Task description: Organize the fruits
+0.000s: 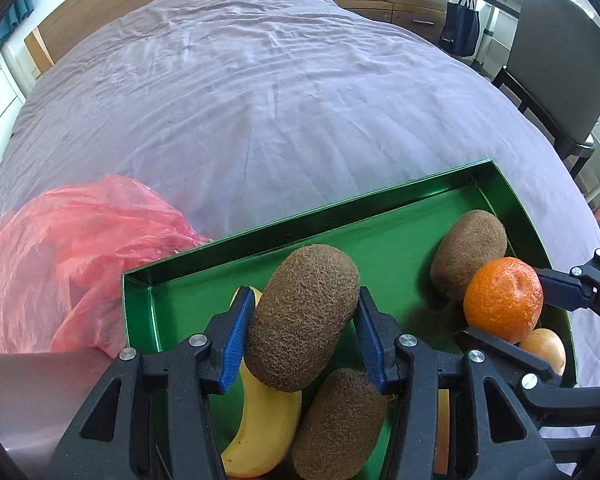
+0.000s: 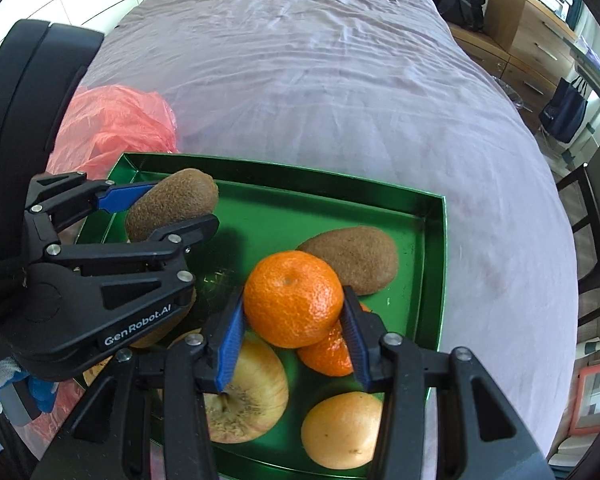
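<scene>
Fruit held over the green tray on the bed

Left gripper is clamped on a kiwi, and its blue pads press the two sides of the fuzzy fruit so it cannot slip. Right gripper is clamped on a tangerine the same way, one pad on each side. Both point down at the tray, which I think means these two fruits are going in with the rest. In the tray already lie a banana, two more kiwis, one by the banana and one near the far wall, another tangerine, an apple and a yellow-orange round fruit. A pink plastic bag sits on the bed just beside the tray, maybe where the fruit came from
</scene>
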Demonstrator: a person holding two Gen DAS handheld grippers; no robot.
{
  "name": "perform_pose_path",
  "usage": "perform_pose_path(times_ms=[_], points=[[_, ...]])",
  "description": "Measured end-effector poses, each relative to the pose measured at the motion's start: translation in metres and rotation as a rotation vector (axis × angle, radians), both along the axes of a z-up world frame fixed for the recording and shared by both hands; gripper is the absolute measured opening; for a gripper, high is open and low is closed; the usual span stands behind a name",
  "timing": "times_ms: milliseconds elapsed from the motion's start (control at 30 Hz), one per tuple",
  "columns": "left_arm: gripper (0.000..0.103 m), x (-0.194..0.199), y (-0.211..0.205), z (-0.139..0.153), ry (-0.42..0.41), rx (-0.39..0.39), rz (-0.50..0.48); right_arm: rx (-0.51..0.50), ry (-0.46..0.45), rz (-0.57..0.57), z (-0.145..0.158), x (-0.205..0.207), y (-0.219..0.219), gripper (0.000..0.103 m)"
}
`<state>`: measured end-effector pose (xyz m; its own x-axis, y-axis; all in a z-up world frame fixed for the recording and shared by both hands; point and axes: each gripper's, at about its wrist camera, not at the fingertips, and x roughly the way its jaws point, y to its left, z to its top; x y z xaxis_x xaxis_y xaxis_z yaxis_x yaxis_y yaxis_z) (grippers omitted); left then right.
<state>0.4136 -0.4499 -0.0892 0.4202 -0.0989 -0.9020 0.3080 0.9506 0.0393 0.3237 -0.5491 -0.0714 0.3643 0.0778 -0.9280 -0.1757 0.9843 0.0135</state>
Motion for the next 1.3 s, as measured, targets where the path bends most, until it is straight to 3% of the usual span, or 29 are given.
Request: perform_pose_path(times_ms=[333, 467, 967, 1300], points=[[0.047, -0.001, 0.001, 0.0, -0.011, 0.01, 0.022, -0.011, -0.012, -0.003, -0.001, 0.001, 0.0, 0.059], [0.055, -0.003, 0.006, 0.005, -0.029, 0.004, 0.05, -0.007, -0.013, -0.006, 0.0, -0.001, 0.0, 0.074], [0.058, -0.032, 0.017, 0.031, -0.068, -0.055, 0.039, 0.0, -0.046, -0.066, 0.019, -0.028, -0.003, 0.076], [0.063, -0.085, 0.027, 0.054, -0.13, -0.088, -0.049, 0.012, -0.087, -0.212, 0.038, -0.071, -0.008, 0.081]])
